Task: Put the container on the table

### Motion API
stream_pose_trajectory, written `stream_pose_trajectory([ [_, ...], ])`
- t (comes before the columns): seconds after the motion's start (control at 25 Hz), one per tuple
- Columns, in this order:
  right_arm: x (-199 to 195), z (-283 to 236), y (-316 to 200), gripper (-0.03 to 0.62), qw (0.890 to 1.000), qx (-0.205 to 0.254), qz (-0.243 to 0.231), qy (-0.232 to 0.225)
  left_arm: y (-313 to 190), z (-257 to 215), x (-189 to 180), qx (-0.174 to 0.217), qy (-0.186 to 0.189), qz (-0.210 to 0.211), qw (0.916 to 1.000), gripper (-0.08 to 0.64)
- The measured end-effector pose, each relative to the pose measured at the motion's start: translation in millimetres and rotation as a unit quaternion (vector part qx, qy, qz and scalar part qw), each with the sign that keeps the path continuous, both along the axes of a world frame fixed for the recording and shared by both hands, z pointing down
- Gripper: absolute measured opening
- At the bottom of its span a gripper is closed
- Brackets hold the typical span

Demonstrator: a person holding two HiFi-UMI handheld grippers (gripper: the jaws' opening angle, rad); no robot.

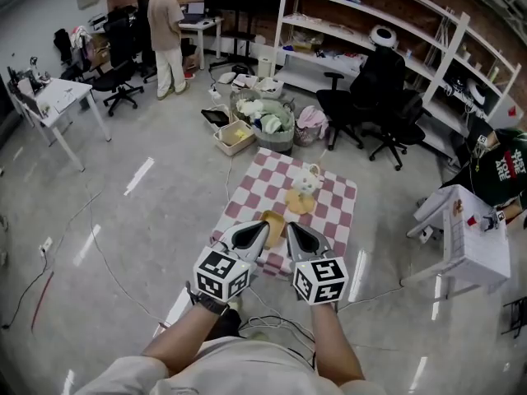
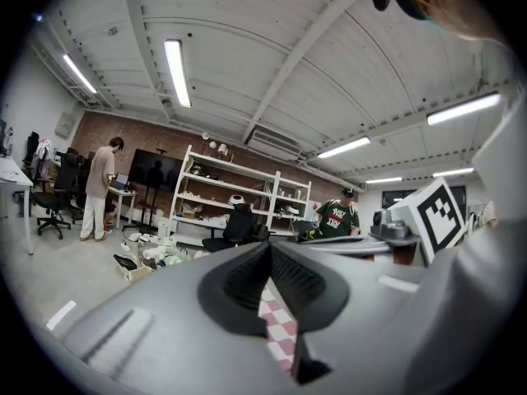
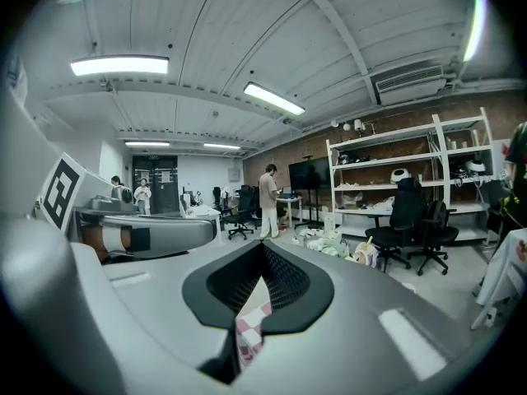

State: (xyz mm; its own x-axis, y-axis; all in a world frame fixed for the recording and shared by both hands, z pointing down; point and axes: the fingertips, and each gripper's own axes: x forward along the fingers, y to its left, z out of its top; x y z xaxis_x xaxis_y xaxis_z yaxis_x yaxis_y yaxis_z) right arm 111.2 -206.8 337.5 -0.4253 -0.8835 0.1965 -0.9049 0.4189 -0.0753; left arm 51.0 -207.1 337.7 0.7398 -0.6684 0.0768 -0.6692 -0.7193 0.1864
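Note:
A low table under a red and white checked cloth (image 1: pixel 336 214) stands on the floor ahead of me. On it are a tan container (image 1: pixel 272 219) near the front edge, a flat yellowish item (image 1: pixel 300 202) and a white teapot-like vessel (image 1: pixel 309 179). My left gripper (image 1: pixel 263 225) and right gripper (image 1: pixel 289 225) are held side by side, tips over the cloth's near edge beside the container. Both are shut, with nothing between the jaws. In the left gripper view the gripper (image 2: pixel 269 249) shows checked cloth (image 2: pixel 276 319) below its pads; the right gripper (image 3: pixel 262 249) shows the same cloth (image 3: pixel 249 329).
Behind the table are a round basket of clutter (image 1: pixel 272 123) and a cardboard box (image 1: pixel 234 137). Black office chairs (image 1: pixel 370 97) stand before white shelving (image 1: pixel 387 23). A white desk (image 1: pixel 465 245) is at the right with a seated person (image 1: pixel 504 167). Another person (image 1: pixel 170 31) stands far back. Cables lie at my feet.

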Motion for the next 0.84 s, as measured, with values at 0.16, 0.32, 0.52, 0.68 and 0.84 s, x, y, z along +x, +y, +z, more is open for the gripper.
stream_pose_trajectory([
  [0.16, -2.5, -2.5, 8.5, 0.009, 1.0, 0.006, 0.0, -0.005, 8.1, -1.7, -3.9, 0.004, 0.005, -0.005, 1.0, 0.006],
  [0.32, -4.4, -4.2, 14.6, 0.009, 1.0, 0.01, -0.001, -0.006, 13.8, -3.3, -6.6, 0.009, 0.006, -0.008, 0.9999, 0.006],
  [0.52, -4.7, -2.8, 16.9, 0.009, 1.0, 0.009, 0.0, -0.009, 17.0, -3.2, -6.5, 0.013, 0.003, -0.008, 0.9999, 0.006],
  [0.68, -5.3, -6.0, 18.0, 0.009, 1.0, 0.012, -0.001, -0.01, 18.2, -7.5, -6.7, 0.017, 0.004, -0.01, 0.9998, 0.006],
  [0.84, -7.1, -12.9, 17.0, 0.009, 1.0, 0.015, -0.002, -0.011, 16.8, -16.0, -8.3, 0.021, 0.004, -0.011, 0.9997, 0.006],
])
